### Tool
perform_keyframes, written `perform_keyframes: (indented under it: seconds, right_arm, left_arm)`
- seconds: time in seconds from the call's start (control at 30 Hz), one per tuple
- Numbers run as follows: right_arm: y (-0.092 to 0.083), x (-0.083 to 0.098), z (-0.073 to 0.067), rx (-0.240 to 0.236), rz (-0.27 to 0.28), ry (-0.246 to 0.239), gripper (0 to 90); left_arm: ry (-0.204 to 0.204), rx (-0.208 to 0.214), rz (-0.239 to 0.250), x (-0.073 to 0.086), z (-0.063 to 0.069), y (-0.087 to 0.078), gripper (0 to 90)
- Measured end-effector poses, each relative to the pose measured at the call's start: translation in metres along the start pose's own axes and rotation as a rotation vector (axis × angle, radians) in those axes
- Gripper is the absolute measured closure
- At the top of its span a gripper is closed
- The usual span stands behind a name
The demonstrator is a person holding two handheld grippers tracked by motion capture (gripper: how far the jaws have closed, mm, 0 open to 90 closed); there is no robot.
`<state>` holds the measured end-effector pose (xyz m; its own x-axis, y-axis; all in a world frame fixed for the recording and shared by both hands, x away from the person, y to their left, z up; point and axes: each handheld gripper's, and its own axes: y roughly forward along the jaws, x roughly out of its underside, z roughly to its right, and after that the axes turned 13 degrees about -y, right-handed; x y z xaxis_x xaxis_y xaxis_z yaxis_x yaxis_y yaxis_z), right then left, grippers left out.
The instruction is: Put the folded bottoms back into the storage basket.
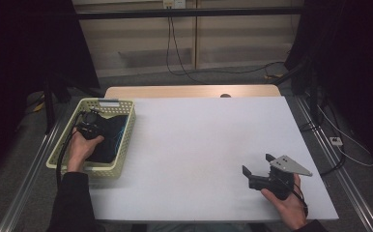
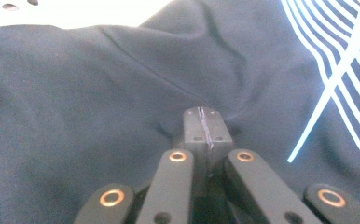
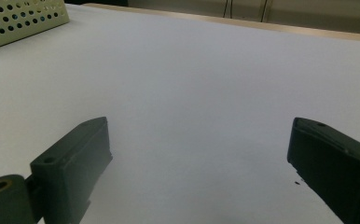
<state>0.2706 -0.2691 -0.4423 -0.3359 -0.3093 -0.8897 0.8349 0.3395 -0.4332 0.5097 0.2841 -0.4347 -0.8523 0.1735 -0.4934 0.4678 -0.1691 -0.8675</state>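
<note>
This place looks like a recording lab or test room, not a home. A plain white rectangular worktop (image 1: 208, 145) stands on a grey floor, with metal rails (image 1: 27, 179) running along both sides. Black curtains (image 1: 25, 43) hang at the left and right and close the area off. Behind the worktop is a pale panelled wall (image 1: 223, 34) with a socket (image 1: 173, 4), and black cables (image 1: 175, 43) hang down from it and lie loose on the floor.

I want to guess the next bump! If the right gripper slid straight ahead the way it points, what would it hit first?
Probably the basket. The right gripper, jaws open, points across bare white table toward it; depth is unclear.
</note>
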Motion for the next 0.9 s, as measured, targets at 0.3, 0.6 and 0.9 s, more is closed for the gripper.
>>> perform_keyframes:
  seconds: [0.3, 0.6, 0.9]
  right_arm:
    - [-0.001, 0.0, 0.0, 0.002, 0.004, -0.003, 5.7]
    - [-0.001, 0.0, 0.0, 0.0, 0.003, -0.003, 5.7]
    - [0.0, 0.0, 0.0, -0.004, 0.004, -0.007, 5.7]
  left_arm:
    - [-0.054, 0.048, 0.019, 0.0, -0.008, -0.001, 87.6]
    - [-0.078, 0.06, 0.06, 0.001, -0.009, -0.014, 76.8]
    - [-0.052, 0.075, 0.175, 0.002, -0.008, -0.027, 59.1]
